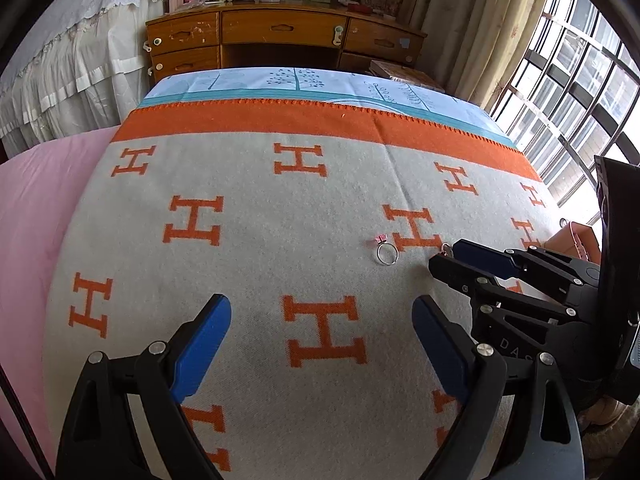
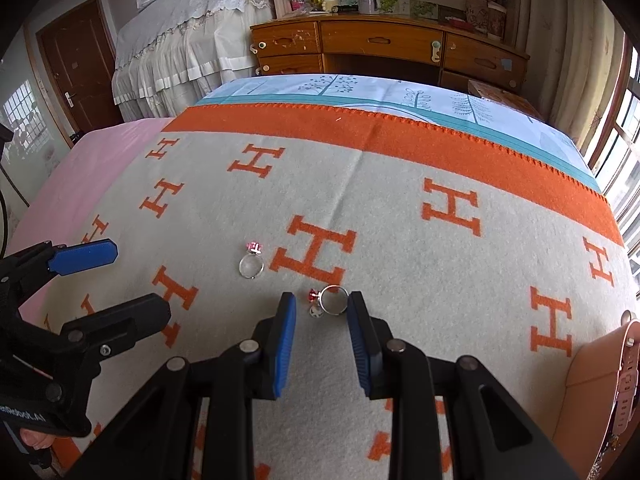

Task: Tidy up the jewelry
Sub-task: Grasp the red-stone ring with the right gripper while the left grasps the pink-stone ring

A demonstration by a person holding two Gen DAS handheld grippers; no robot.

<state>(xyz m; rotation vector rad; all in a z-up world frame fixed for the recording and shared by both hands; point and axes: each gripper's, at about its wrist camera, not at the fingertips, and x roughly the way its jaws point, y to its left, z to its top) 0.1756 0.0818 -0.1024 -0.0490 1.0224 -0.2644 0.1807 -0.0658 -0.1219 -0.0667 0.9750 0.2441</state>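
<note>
Two silver rings on a grey blanket, one gripper at each side.

Spread over the bed: grey wool blanket with orange H letters and an orange border [image 2: 400,216]. Lying flat on it, a thin silver ring with a pink stone [image 2: 251,264], just beside an orange H and apart from both grippers. Nearer, a second silver ring with a red stone [image 2: 333,300], touching the inner pad of the right finger at the very tip of the right gripper [image 2: 322,308]; jaws narrowed but not pressed on it, left pad clear of the stone. Off to the left, the left gripper [image 1: 322,312] poised over bare blanket, blue-padded jaws spread wide, nothing between them. At the right edge, a tan leather box [image 2: 592,392] with a pink watch strap [image 2: 628,372] draped on its rim.
</note>
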